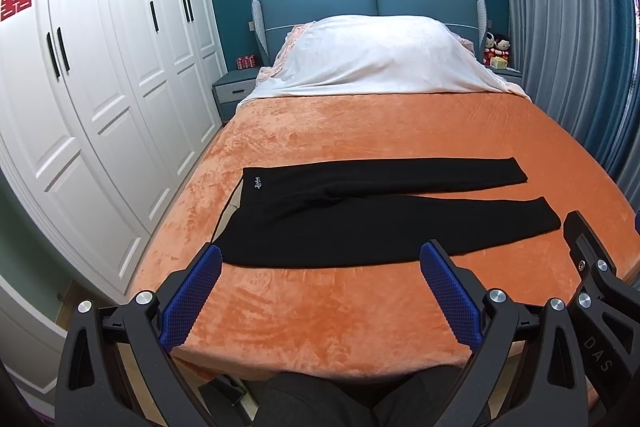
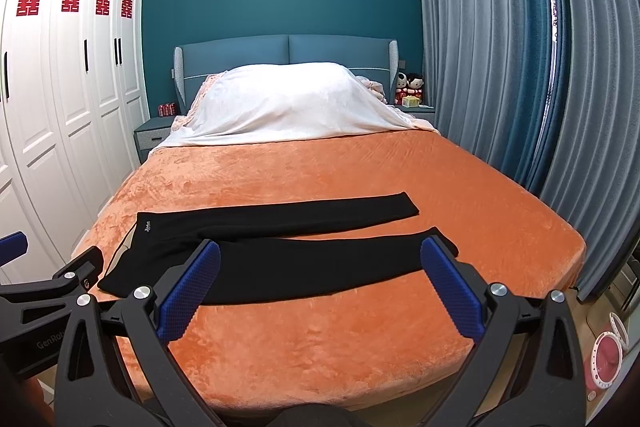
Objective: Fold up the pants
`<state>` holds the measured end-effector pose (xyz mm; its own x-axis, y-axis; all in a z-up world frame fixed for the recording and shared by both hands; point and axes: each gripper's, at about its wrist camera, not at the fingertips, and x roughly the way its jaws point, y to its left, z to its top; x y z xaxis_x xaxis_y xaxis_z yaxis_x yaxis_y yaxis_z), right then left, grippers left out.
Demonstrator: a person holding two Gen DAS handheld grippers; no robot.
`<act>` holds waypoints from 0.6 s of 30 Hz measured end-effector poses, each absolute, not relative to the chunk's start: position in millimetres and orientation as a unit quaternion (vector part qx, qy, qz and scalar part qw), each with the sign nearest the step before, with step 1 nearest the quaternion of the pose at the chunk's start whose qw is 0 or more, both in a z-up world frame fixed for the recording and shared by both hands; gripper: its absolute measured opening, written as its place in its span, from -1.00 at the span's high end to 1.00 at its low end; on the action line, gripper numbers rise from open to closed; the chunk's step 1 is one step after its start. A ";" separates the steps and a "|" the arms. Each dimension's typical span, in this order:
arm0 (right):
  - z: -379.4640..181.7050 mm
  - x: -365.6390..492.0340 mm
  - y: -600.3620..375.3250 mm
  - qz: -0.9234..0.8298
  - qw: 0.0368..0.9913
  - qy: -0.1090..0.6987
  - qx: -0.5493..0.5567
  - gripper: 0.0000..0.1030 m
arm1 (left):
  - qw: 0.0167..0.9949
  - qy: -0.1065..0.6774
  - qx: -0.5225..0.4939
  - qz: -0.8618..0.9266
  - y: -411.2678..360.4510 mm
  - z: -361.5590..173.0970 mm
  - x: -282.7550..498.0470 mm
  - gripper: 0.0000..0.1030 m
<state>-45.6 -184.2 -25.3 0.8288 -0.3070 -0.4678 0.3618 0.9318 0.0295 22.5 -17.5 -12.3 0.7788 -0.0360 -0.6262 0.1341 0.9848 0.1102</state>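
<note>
Black pants point(image 1: 360, 215) lie flat on the orange blanket point(image 1: 340, 307), waistband to the left, the two legs spread apart and pointing right. They also show in the right wrist view point(image 2: 280, 263). My left gripper point(image 1: 320, 259) is open and empty, held above the bed's near edge in front of the pants' near leg. My right gripper point(image 2: 320, 259) is open and empty, held just in front of the near leg, its right finger point(image 2: 448, 291) close to the leg's cuff. The right gripper's edge shows in the left wrist view point(image 1: 592, 267).
A white cover point(image 1: 380, 59) lies heaped over the pillows at the headboard. White wardrobe doors point(image 1: 100, 99) stand along the bed's left side. Grey and blue curtains point(image 2: 520, 67) hang on the right. Nightstands flank the bed.
</note>
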 end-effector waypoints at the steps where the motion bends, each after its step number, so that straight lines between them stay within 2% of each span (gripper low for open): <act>1: -25.6 -45.2 -184.4 -0.175 0.954 0.235 0.059 -0.91 | 0.940 0.330 0.074 -0.045 -17.4 -12.7 22.8 -0.90; 18: -46.8 -21.7 -188.6 -0.175 0.948 0.260 0.061 -0.91 | 0.930 0.355 0.080 -0.047 -22.6 -41.5 48.3 -0.90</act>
<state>-21.7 -188.6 -46.8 0.8040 -0.3005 -0.5132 0.3633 0.9314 0.0238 48.3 -22.6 -41.5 0.7437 -0.0305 -0.6679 0.1440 0.9828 0.1155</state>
